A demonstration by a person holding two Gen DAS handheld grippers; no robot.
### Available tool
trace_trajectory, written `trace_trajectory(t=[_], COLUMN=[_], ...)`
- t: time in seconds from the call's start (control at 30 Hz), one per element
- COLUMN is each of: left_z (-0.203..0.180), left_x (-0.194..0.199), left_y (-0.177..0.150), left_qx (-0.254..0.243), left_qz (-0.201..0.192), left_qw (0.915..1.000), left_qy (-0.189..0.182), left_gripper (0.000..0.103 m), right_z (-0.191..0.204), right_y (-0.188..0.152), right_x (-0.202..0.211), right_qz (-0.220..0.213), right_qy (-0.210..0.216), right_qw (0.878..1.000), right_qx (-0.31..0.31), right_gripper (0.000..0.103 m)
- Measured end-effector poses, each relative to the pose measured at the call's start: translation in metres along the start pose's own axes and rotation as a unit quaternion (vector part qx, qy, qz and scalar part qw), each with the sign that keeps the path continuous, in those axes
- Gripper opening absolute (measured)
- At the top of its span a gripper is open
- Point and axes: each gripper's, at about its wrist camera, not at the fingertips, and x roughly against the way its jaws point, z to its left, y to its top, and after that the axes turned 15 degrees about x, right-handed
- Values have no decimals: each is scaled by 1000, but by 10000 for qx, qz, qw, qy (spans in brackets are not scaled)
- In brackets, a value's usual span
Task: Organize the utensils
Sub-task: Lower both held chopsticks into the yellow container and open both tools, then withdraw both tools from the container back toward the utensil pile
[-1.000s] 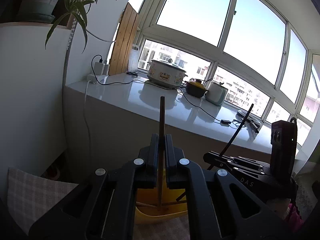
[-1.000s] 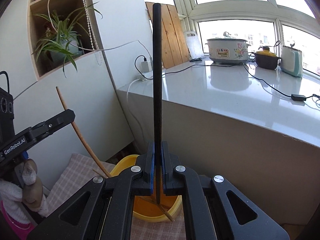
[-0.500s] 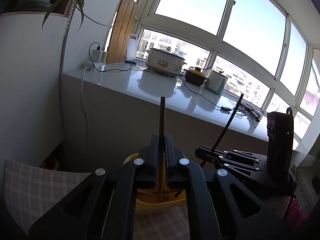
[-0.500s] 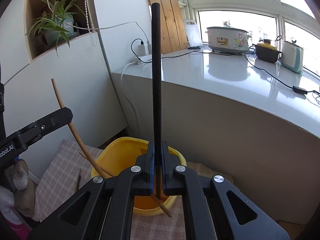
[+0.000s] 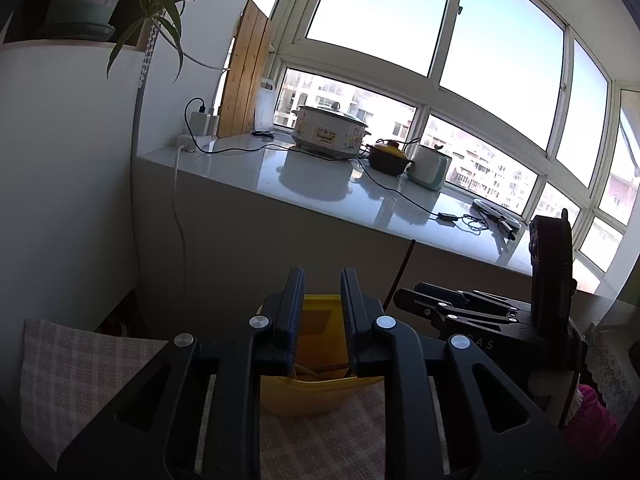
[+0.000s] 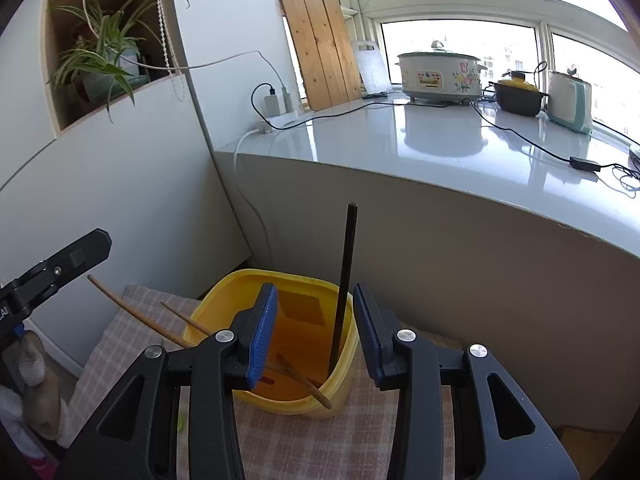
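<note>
A yellow tub (image 6: 224,308) stands on a checked cloth (image 6: 120,332), and it also shows in the left wrist view (image 5: 316,400). A black chopstick (image 6: 345,280) leans upright inside it against the right wall. Wooden chopsticks (image 6: 176,320) lie slanted in the tub, sticking out over its left rim. My right gripper (image 6: 316,320) is open and empty just above the tub. My left gripper (image 5: 322,312) is open and empty, also over the tub; its arm shows at the left of the right wrist view (image 6: 52,268). The black chopstick's tip (image 5: 402,268) shows beside the right gripper's body (image 5: 480,312).
A white counter (image 6: 440,152) rises right behind the tub, bearing an electric cooker (image 6: 440,76), a dark pot (image 6: 518,96), a mint appliance (image 6: 570,100) and cables. A white cabinet wall (image 6: 120,200) with a potted plant (image 6: 104,64) stands to the left.
Both grippers have opened. The wooden chopstick left my left gripper and the black chopstick left my right gripper; both now rest in the yellow tub.
</note>
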Motion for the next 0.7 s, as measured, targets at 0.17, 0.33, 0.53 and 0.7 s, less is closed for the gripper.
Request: trace_trajectory(t=[0.17,0.33,0.53,0.7], left_z=[5,22,50,70], left_x=[18,35,52,60], left_y=[-10,-20,-37,-56], left_qx=[-141,-193,-94,-40], left_qz=[-24,-53,90,434], left_qw=[9997,9986,9960,9930], left_qy=[178,492,884,1102], left_gripper=[69,90,103,103], right_z=[3,9,24,43], right_y=[-4,-10,-22,-36], right_x=[10,19,31,33], right_qz=[-77,-119,-162,-27], right_qy=[-67,-127,-179,-48], right_qw=[9999,9998,9996,9993], right_qx=[-54,15,149,361], right_gripper=[59,70,82,83])
